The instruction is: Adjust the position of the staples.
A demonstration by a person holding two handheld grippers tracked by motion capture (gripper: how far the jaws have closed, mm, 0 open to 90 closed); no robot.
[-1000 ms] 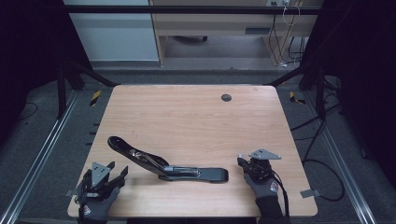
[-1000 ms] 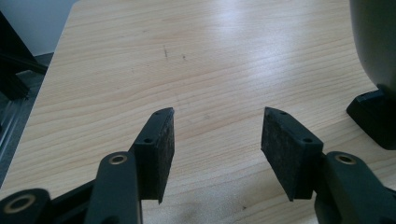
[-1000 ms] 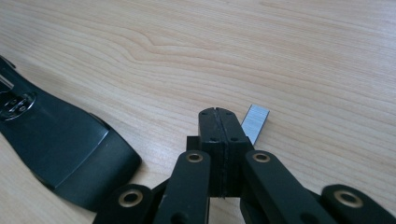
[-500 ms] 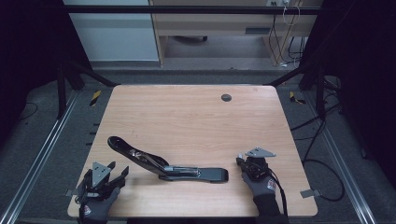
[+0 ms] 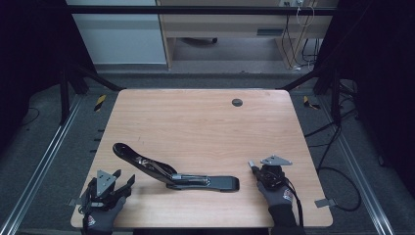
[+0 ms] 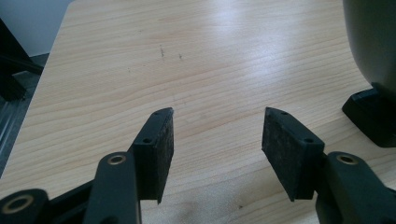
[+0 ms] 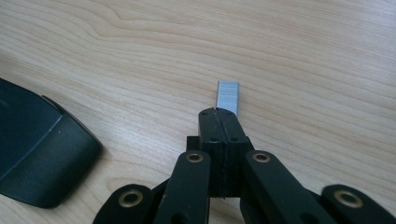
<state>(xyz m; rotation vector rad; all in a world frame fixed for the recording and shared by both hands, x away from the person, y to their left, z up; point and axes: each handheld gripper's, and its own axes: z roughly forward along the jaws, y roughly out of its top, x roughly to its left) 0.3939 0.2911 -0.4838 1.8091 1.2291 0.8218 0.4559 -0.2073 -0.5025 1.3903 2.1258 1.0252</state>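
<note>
Staple strip (image 7: 228,96) pinched in right hand-held gripper (image 7: 219,114) tip — sticks fwd.

The desk (image 5: 205,127) is seen whole from above and the near side by the high view, while its wood is viewed close and low along each claw by the two gripper views, the opened stapler (image 5: 176,171) being shared by all three.

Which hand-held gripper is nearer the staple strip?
Right. The right hand-held gripper is shut on the staple strip. The left hand-held gripper rests open beyond the opened stapler, far from it.
</note>
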